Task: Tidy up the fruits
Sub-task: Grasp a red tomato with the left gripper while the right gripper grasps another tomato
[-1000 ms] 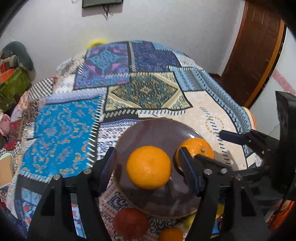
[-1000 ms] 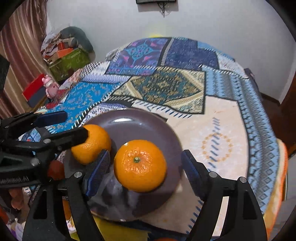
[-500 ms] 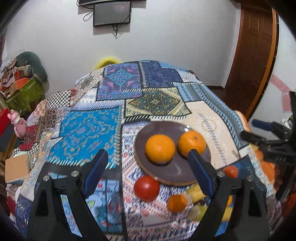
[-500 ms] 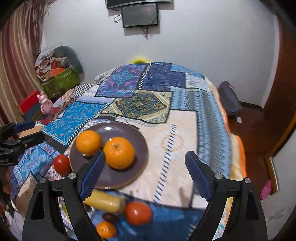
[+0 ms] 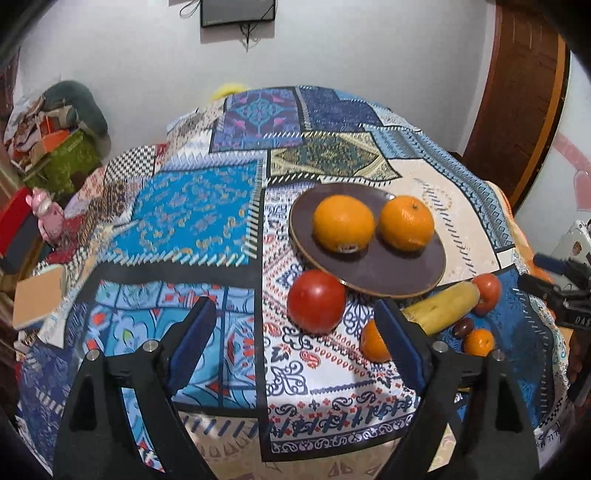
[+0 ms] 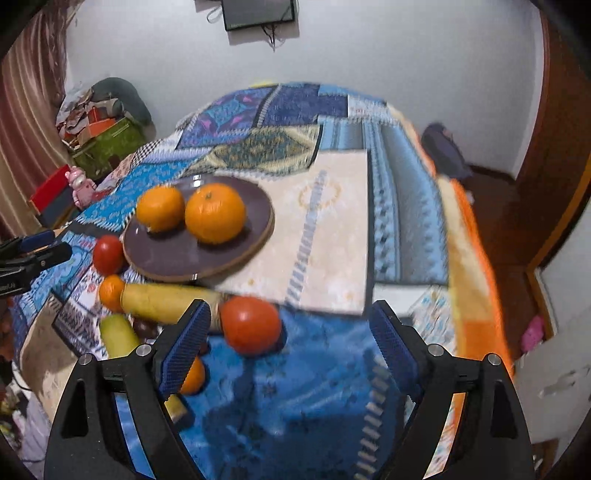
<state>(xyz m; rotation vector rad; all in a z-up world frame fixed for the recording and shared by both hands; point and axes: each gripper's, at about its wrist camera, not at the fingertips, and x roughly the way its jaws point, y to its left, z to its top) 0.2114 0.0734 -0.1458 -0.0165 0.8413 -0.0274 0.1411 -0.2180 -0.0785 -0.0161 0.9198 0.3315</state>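
Note:
A dark brown plate [image 5: 388, 271] [image 6: 173, 258] on the patchwork cloth holds two oranges [image 5: 343, 223] [image 5: 406, 223] [image 6: 160, 207] [image 6: 215, 213]. In front of it lie a red tomato [image 5: 316, 301] [image 6: 107, 254], a yellow banana [image 5: 439, 306] [image 6: 166, 301], a second tomato [image 5: 487, 291] [image 6: 249, 325], small oranges [image 5: 373, 341] [image 5: 479, 341] [image 6: 110, 291] and a dark small fruit [image 5: 463, 328]. My left gripper [image 5: 295, 332] is open and empty, held above the table's near edge. My right gripper [image 6: 288, 339] is open and empty, just right of the second tomato.
The patchwork cloth [image 5: 192, 214] covers the whole table. A green-yellow fruit [image 6: 118, 338] lies at the near left in the right wrist view. Boxes and clutter [image 5: 55, 147] stand on the floor at left. A wooden door [image 5: 517, 92] is at right, a screen [image 5: 236, 13] on the wall.
Both grippers have pulled back and up from the plate, leaving one orange each on it. The loose fruit in front of the plate has come into view.

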